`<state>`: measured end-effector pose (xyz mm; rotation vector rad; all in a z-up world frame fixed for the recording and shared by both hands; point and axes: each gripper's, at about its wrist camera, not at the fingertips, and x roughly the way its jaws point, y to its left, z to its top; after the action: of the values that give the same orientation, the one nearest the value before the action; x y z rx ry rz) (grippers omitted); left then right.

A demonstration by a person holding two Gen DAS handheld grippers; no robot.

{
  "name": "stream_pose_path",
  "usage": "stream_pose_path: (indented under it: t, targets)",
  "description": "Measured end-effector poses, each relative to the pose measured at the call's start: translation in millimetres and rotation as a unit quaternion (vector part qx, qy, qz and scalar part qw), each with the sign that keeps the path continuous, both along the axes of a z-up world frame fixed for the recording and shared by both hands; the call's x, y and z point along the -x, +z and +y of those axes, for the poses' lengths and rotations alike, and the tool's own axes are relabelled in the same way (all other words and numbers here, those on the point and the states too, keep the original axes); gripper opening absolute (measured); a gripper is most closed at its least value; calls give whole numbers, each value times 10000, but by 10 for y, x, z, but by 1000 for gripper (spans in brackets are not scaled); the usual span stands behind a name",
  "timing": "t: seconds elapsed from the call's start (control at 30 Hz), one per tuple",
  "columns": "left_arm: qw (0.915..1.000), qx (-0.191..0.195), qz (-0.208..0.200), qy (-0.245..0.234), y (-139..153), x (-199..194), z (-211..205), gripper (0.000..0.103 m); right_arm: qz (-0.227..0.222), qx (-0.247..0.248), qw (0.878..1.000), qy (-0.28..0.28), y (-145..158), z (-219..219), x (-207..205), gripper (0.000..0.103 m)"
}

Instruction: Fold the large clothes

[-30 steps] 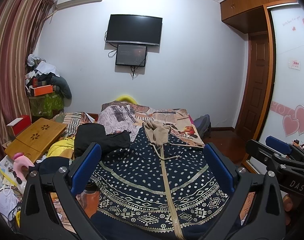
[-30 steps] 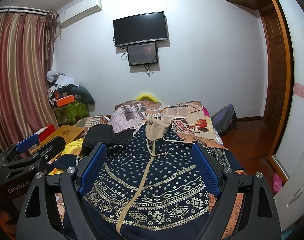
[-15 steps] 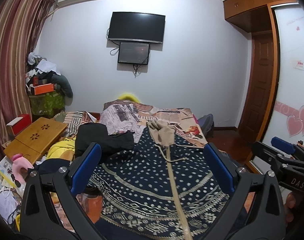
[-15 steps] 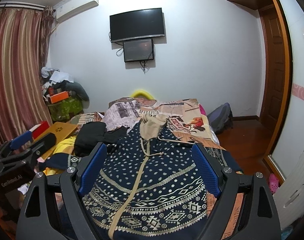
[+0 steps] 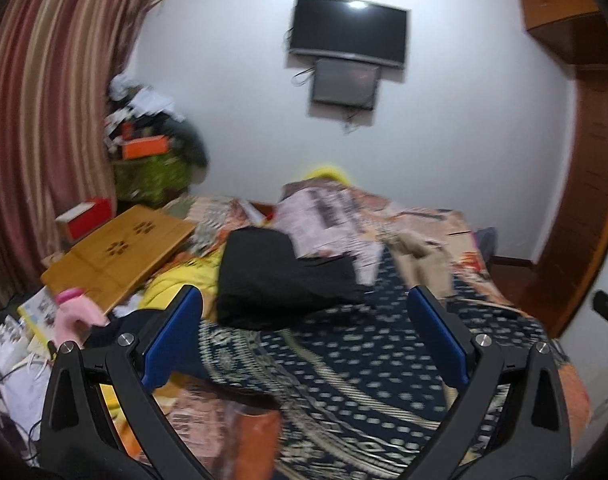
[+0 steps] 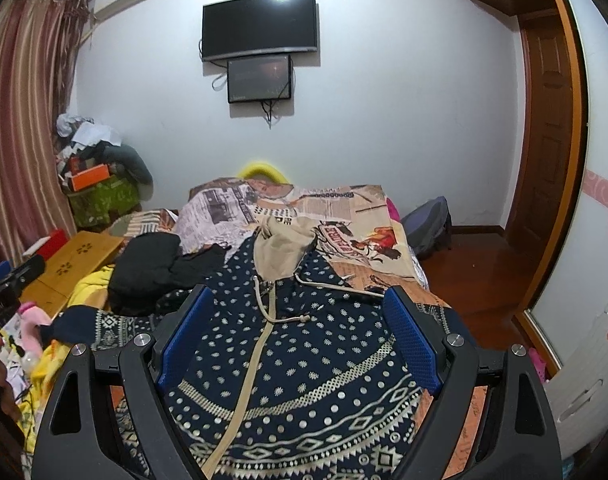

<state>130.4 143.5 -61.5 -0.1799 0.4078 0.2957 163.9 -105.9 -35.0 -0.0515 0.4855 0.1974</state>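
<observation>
A navy hooded jacket [image 6: 304,360] with cream dots, a cream zip line and a beige hood [image 6: 283,248] lies spread flat on the bed. My right gripper [image 6: 297,340] hovers open over its chest, nothing between the blue pads [image 6: 410,348]. In the blurred left wrist view the same jacket [image 5: 364,368] fills the lower right. My left gripper [image 5: 304,340] is open above the jacket's left side, near a black garment [image 5: 271,276]. The jacket's left sleeve [image 6: 99,322] stretches out to the left. The left gripper [image 6: 7,296] shows at the left edge of the right wrist view.
A black garment [image 6: 151,268] and yellow clothes [image 6: 87,284] lie left of the jacket. A wooden lap table [image 5: 119,252], a pink toy [image 5: 71,312] and papers crowd the left side. The printed bedspread [image 6: 344,216] extends to the back. A wooden door [image 6: 544,128] and floor lie right.
The left gripper has swung to the left and tilted, so its view is blurred and now centres on the black garment. The right gripper has dipped slightly toward the jacket. Both stay open.
</observation>
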Motion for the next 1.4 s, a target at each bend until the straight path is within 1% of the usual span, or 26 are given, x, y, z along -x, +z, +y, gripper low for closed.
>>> stream_pose_path:
  t: [0.13,0.17,0.33,0.4,0.43,0.5,0.57,0.63,0.67,0.73,0.8,0.9,0.93,1.03,1.1,1.13,1.2,1.23,1.3,1.33,1.4]
  targets:
    - [9983,159,304,479,-256,-154,448,103,187,111,9997,-59,-92,63,-197,85]
    - [9969,186,410,645,-335,-196,582,103,239,124,9996,-73,-125,73,-244,85]
    - [9901,287,827,1096,-708,-361,1104,103,619,143,9979,-110,-301,114,-450,85]
    - [9869,465,970,1205,-856,-403,1298,103,783,136,9968,-123,-380,126,-509,85]
    - [9837,615,1083,1296,-960,-421,1425,103,869,140,9960,-137,-418,132,-535,85]
    - [9754,896,1301,1539,-1154,-437,1638,103,992,159,9948,-164,-483,135,-581,85]
    - [9634,1313,1529,1766,-1404,-451,1872,100,1101,208,9935,-193,-542,148,-611,85]
    - [9491,1794,1753,1903,-1626,-440,2059,91,1192,235,9924,-206,-592,166,-672,85]
    - [9439,1959,1827,1932,-1700,-428,2121,86,1227,238,9919,-208,-615,176,-703,85]
    - [9309,2423,1948,1915,-1889,-412,2232,82,1316,246,9908,-197,-657,198,-747,85]
    - [9192,2826,2019,1857,-2045,-401,2288,75,1371,253,9901,-175,-685,226,-782,85]
    - [9092,3234,2036,1651,-2162,-427,2287,67,1423,301,9893,-135,-723,285,-814,85]
    - [9073,3317,2021,1610,-2180,-442,2290,65,1438,318,9890,-124,-734,298,-822,85]
    - [9028,3458,1986,1613,-2228,-511,2351,57,1487,350,9882,-83,-770,332,-836,85]
    - [9006,3504,1979,1639,-2235,-553,2396,46,1509,369,9879,-46,-778,346,-830,85]
    - [9005,3500,1974,1665,-2232,-570,2413,43,1508,377,9878,-34,-777,353,-830,85]
    - [9034,3326,2056,1762,-2220,-612,2426,29,1485,411,9881,-8,-771,365,-818,85]
    - [9056,3216,2093,1808,-2223,-618,2439,25,1476,434,9881,1,-766,367,-813,85]
    - [9112,2941,2181,1886,-2193,-655,2417,15,1452,461,9883,18,-751,374,-803,85]
    - [9134,2812,2226,1924,-2156,-666,2381,12,1433,470,9886,30,-739,373,-796,85]
    - [9224,2609,2155,1864,-2031,-679,2305,5,1391,493,9890,41,-716,372,-776,85]
